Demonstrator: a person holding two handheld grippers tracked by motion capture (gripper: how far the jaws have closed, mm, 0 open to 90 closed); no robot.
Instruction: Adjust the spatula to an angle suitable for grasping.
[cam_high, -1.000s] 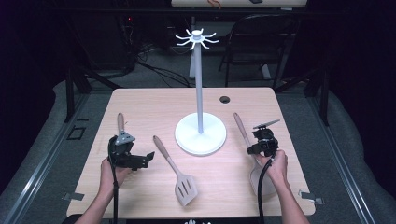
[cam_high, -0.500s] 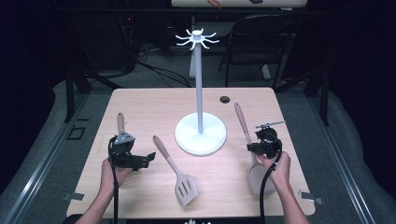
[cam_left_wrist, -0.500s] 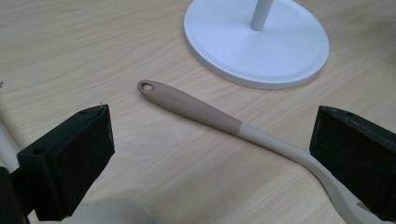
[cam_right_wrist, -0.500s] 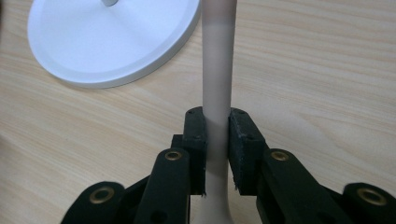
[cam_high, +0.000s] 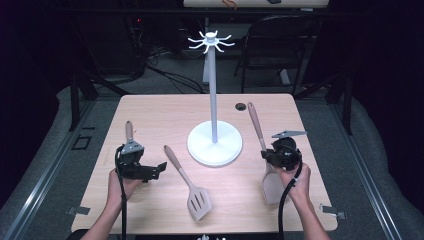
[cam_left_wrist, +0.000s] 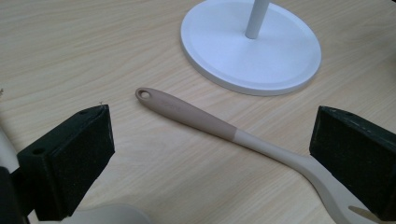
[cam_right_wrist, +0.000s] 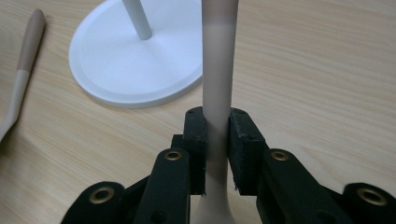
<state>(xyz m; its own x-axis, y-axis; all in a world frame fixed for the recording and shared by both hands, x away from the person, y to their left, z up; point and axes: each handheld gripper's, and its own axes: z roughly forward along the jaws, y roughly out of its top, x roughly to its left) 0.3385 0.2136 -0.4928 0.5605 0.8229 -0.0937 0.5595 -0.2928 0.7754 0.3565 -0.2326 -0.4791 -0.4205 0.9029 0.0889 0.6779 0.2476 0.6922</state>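
Note:
A white hook stand (cam_high: 214, 100) rises from its round base (cam_high: 215, 144) at the table's middle. My right gripper (cam_high: 280, 154) (cam_right_wrist: 217, 126) is shut on the pale shaft of a spatula (cam_right_wrist: 217, 70). Its brown handle (cam_high: 255, 122) points away toward the far edge and its blade (cam_high: 272, 186) hangs near the hand. A slotted spatula (cam_high: 189, 184) (cam_left_wrist: 196, 116) lies flat left of the base. My left gripper (cam_high: 150, 171) (cam_left_wrist: 212, 135) stands open, with that spatula's handle on the table between its pads (cam_left_wrist: 70, 158). A third utensil's handle (cam_high: 129, 131) lies beyond the left gripper.
A small black hole (cam_high: 240, 106) sits in the tabletop (cam_high: 165, 115) near the far edge. A dark chair (cam_high: 280, 45) and cables stand on the floor behind the table. Bare wood lies between the stand's base and the far edge.
My right gripper has risen a little with the spatula in it, and the blade now shows in front of the hand. The left gripper and the slotted spatula have stayed put.

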